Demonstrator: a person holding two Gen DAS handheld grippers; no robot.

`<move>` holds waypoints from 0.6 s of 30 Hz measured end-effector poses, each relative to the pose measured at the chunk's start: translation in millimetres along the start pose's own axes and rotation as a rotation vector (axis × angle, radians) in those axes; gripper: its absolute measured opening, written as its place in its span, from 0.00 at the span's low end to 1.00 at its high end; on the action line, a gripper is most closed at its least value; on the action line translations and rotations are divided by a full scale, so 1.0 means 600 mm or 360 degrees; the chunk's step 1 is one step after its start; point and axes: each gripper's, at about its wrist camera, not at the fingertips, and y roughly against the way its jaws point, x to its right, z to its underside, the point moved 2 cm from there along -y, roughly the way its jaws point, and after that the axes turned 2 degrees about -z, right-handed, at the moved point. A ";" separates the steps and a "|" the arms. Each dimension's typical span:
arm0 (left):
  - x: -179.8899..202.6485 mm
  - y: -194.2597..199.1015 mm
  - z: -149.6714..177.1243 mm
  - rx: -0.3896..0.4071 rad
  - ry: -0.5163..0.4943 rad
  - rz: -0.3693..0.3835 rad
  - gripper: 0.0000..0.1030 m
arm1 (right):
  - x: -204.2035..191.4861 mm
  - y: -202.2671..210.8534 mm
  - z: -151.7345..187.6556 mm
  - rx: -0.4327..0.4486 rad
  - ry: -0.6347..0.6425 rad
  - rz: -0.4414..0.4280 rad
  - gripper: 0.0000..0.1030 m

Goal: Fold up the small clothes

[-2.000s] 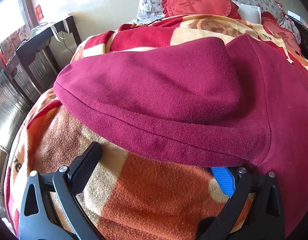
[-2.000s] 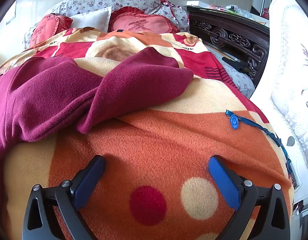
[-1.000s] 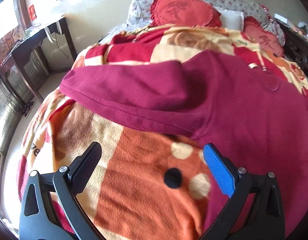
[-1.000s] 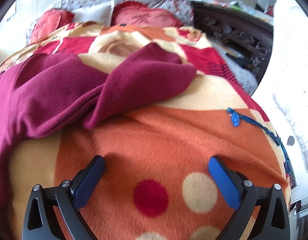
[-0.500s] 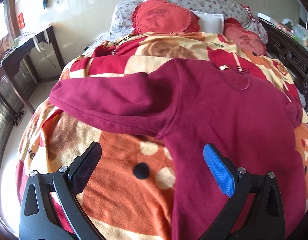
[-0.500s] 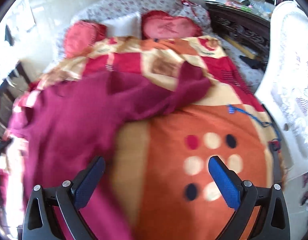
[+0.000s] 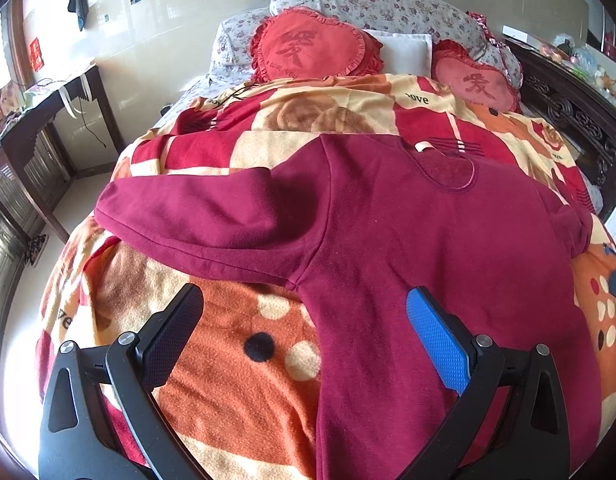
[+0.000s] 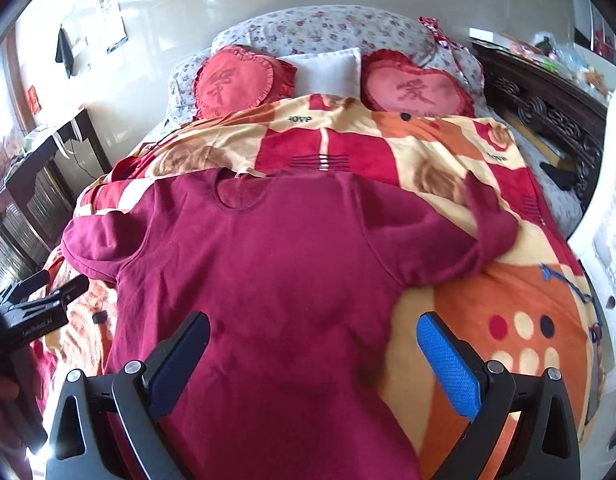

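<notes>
A: Both grippers are pulling back and rising from two seconds ago; the whole maroon sweatshirt [image 7: 407, 240] is now showing instead of just a sleeve each.

B: Going left to right: the dark side desk [image 7: 48, 120] is standing by the wall, then the left sleeve [image 7: 196, 216] is lying out flat across the patterned blanket [image 7: 228, 360] on the bed.

A: And the left gripper [image 7: 304, 320] is hovering wide open, holding nothing, near the armpit seam.

B: The body is lying spread flat, neckline toward the heart cushions [image 8: 236, 84]. The right gripper [image 8: 313, 344] is also gaping, empty, over the lower body.

A: The right sleeve [image 8: 483, 232] is looking bunched and doubled over.

B: I'd judge smoothing that sleeve first is helping, then pinching each cuff edge and folding inward along the shoulder seam.
</notes>
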 end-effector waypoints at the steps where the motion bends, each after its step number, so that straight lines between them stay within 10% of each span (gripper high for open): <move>1: 0.002 0.000 0.000 -0.0001 -0.0003 0.0001 0.99 | -0.006 -0.004 -0.002 0.0005 0.0004 -0.0005 1.00; 18: 0.030 -0.025 -0.020 -0.0019 0.0004 0.0047 0.99 | -0.043 -0.066 -0.032 0.0017 -0.0026 -0.0014 1.00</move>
